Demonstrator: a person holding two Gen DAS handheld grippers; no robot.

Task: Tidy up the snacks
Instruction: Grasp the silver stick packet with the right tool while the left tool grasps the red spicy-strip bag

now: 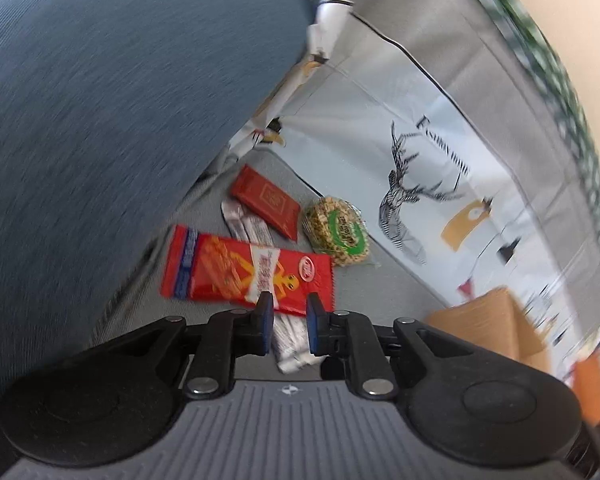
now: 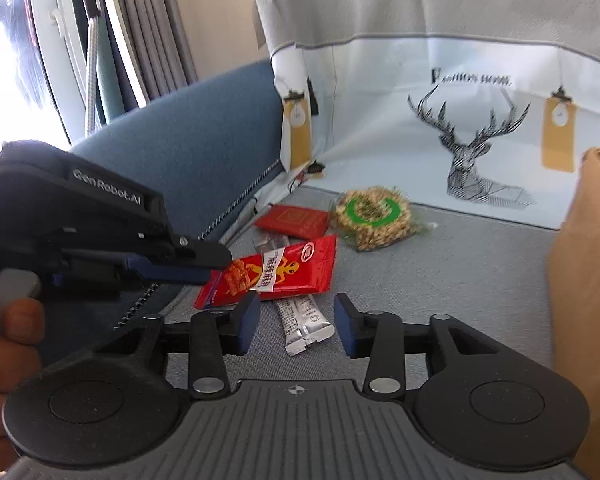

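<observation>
Several snacks lie on a grey sheet. A bright red packet [image 1: 240, 272] [image 2: 276, 272] lies across a silver sachet [image 1: 292, 340] [image 2: 304, 320]. Behind them are a dark red packet [image 1: 266, 200] [image 2: 294, 220] and a round nut cake with a green label [image 1: 336, 232] [image 2: 372, 216]. My left gripper [image 1: 290, 312] [image 2: 216, 266] hovers at the red packet's edge with a narrow gap and nothing between its pads. My right gripper [image 2: 298, 316] stands open, low over the silver sachet, which shows between its fingers untouched.
A blue cushion [image 1: 100, 120] [image 2: 188, 128] rises on the left. A deer-print cloth [image 1: 420, 184] [image 2: 472, 144] hangs behind the snacks. A brown cardboard box [image 1: 488, 320] [image 2: 588, 280] stands at the right. A person's hand [image 2: 12, 340] holds the left gripper's handle.
</observation>
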